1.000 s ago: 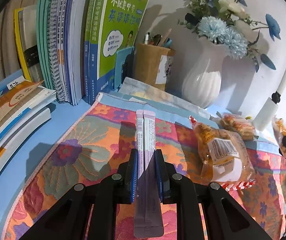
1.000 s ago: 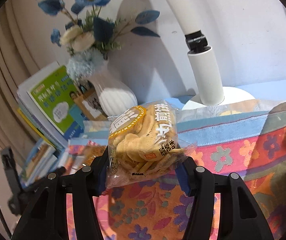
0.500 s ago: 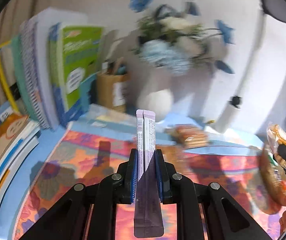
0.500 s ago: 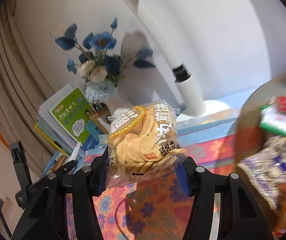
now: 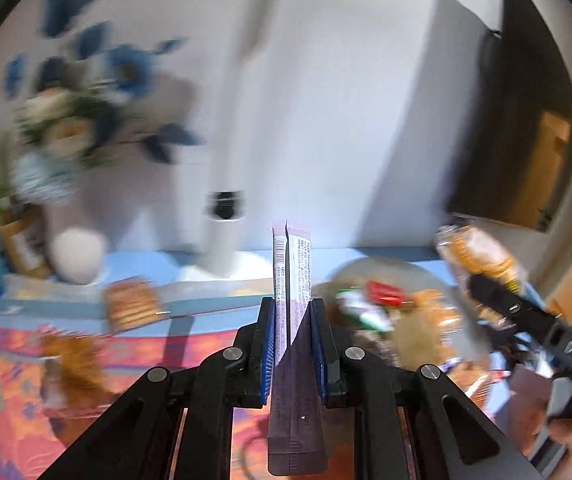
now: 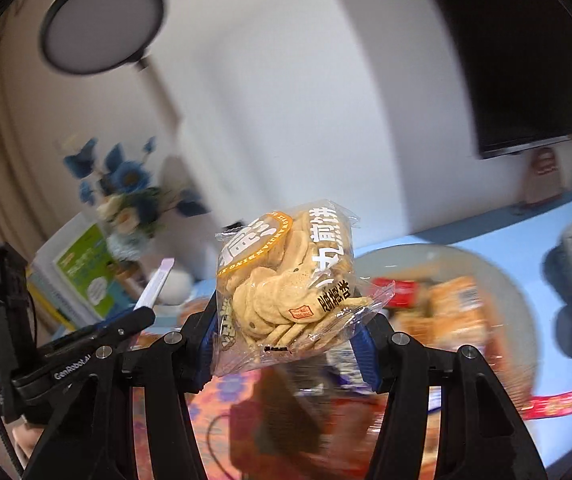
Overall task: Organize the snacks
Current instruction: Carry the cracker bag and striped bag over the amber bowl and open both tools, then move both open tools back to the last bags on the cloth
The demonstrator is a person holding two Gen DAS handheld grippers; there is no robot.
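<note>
Right wrist alone shows the lamp's round head [image 6: 101, 24] above cracker bag [image 6: 286, 280].

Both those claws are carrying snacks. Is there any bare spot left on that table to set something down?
Some. The blue tabletop lies bare behind the snack bowl, toward the wall. The flowered cloth shows open patches around the two packets lying on it, though blur hides detail. The bowl itself is heaped with wrappers, and the corner by the vase and lamp base is crowded.

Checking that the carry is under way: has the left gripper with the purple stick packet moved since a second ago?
Yes. The left gripper, shut on the purple stick packet, swung rightward: the white vase slid from right of it to far left.
</note>
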